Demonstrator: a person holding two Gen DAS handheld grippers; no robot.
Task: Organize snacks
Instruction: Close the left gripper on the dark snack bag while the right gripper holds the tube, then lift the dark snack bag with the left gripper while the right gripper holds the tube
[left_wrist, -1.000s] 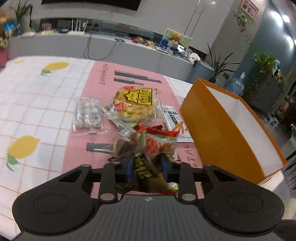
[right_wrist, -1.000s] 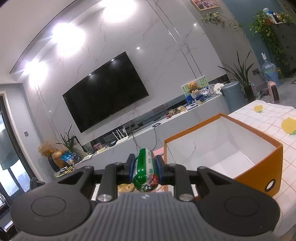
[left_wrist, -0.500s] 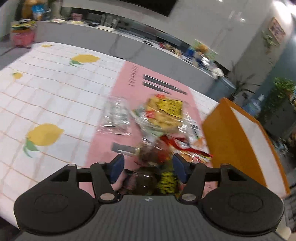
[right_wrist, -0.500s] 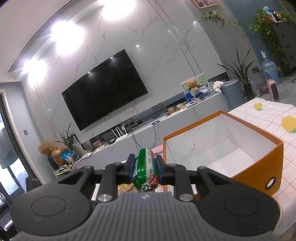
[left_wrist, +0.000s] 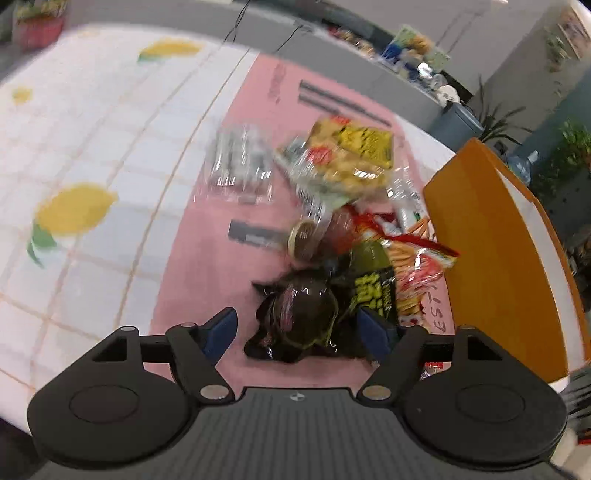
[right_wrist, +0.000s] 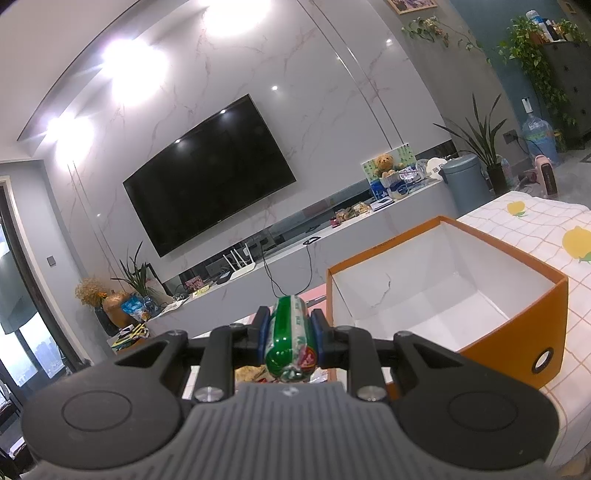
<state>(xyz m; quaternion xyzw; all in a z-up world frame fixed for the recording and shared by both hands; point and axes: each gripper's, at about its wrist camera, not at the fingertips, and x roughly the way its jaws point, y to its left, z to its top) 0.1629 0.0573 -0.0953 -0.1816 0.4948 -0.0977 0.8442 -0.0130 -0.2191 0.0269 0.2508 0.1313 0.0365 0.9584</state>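
In the left wrist view my left gripper (left_wrist: 298, 326) is open, its blue pads wide apart on either side of a dark shiny snack packet (left_wrist: 299, 314) that lies on the pink mat (left_wrist: 221, 266). Beyond it lie a black-and-yellow packet (left_wrist: 373, 291), a red snack bag (left_wrist: 417, 269), a yellow cracker bag (left_wrist: 347, 155) and a clear packet (left_wrist: 236, 166). The orange box (left_wrist: 491, 251) stands to the right. In the right wrist view my right gripper (right_wrist: 290, 330) is shut on a green wrapped snack roll (right_wrist: 290, 339), held left of the open orange box (right_wrist: 517, 332).
The table has a white checked cloth with lemon prints (left_wrist: 74, 210). A small round brown lid or jar (left_wrist: 303, 240) lies among the snacks. A TV (right_wrist: 210, 173) and a grey counter (right_wrist: 295, 266) are behind the table.
My left gripper opened and let go of the dark packet, which now lies on the mat between the pads. The left view has tilted down. My right gripper holds still with the green roll.
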